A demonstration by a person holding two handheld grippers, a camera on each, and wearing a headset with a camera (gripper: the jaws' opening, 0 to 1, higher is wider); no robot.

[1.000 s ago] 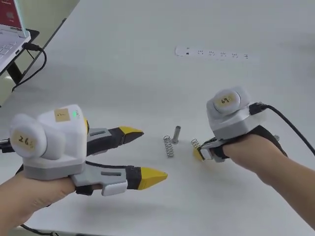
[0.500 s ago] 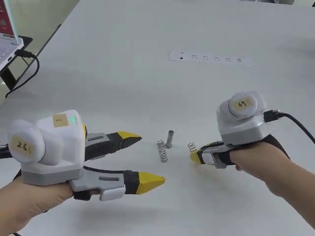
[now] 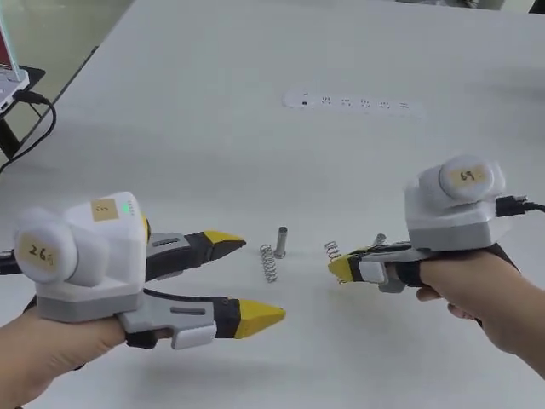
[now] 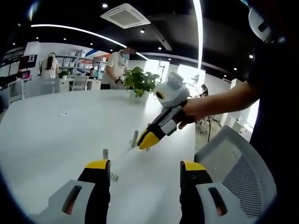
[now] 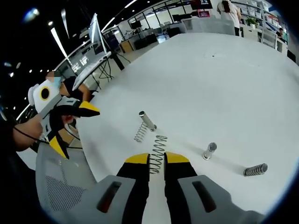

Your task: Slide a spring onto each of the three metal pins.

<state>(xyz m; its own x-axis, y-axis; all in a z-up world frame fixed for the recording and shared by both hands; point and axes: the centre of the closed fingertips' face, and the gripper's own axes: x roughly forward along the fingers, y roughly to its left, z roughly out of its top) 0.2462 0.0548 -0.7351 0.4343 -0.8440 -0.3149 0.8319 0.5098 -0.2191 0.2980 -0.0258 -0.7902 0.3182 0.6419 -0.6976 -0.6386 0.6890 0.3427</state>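
My right gripper (image 3: 341,268) is shut on one end of a small steel spring (image 3: 332,250), which sticks out past the yellow tips (image 5: 157,161). Just left of it a short metal pin (image 3: 281,241) stands upright, with a loose spring (image 3: 268,262) lying against its base. A second pin (image 5: 209,151) stands to the right. Farther right lies a third pin (image 5: 255,170) that seems to carry a spring. My left gripper (image 3: 247,279) hovers open at the lower left, nothing between its fingers, pointing towards the pin (image 4: 105,154).
A white power strip (image 3: 345,102) lies across the far middle of the white table (image 3: 213,128). A laptop corner (image 3: 10,78) and a black cable (image 3: 34,128) sit at the far left edge. People stand in the room beyond (image 4: 117,70).
My right gripper has drawn back to the right, away from the upright pin, still holding the spring. The left gripper has barely moved. The head camera has shifted.
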